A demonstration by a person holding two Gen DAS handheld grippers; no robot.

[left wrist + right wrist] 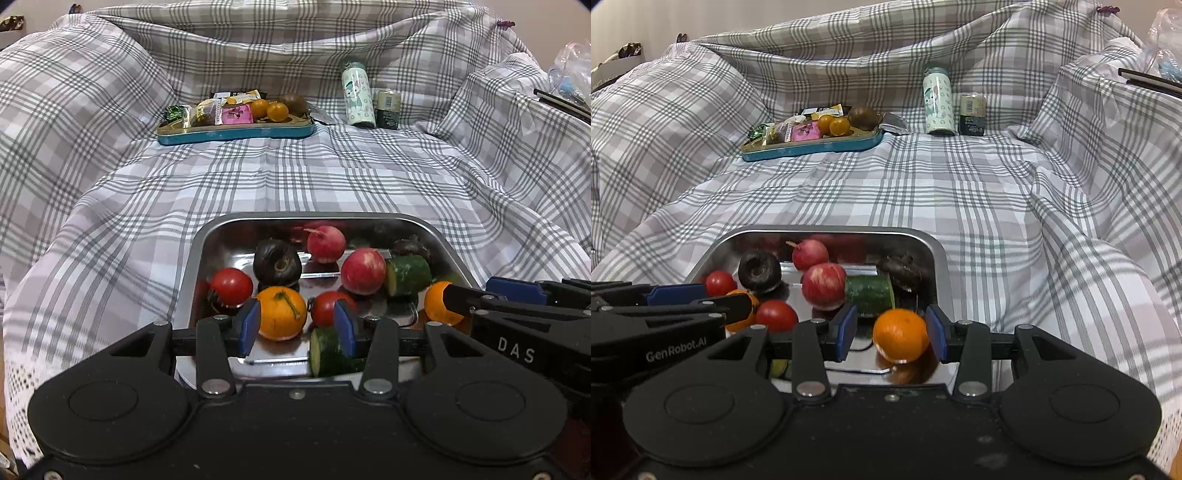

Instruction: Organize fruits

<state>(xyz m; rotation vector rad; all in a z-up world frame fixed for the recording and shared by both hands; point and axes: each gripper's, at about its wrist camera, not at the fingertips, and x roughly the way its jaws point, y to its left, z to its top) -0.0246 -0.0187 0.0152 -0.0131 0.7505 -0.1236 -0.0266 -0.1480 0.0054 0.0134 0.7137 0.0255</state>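
Observation:
A steel tray on the plaid cloth holds tomatoes, a dark plum, a radish, a red apple, cucumber pieces and two oranges. My left gripper is open over the tray's near edge, its blue pads either side of an orange that touches the left pad. My right gripper is open around the other orange, which lies beside its right pad. Each gripper shows at the edge of the other's view.
A teal tray at the back holds snack packets, two small oranges and a kiwi. A patterned bottle and a dark can stand to its right. Raised cloth folds surround the flat area.

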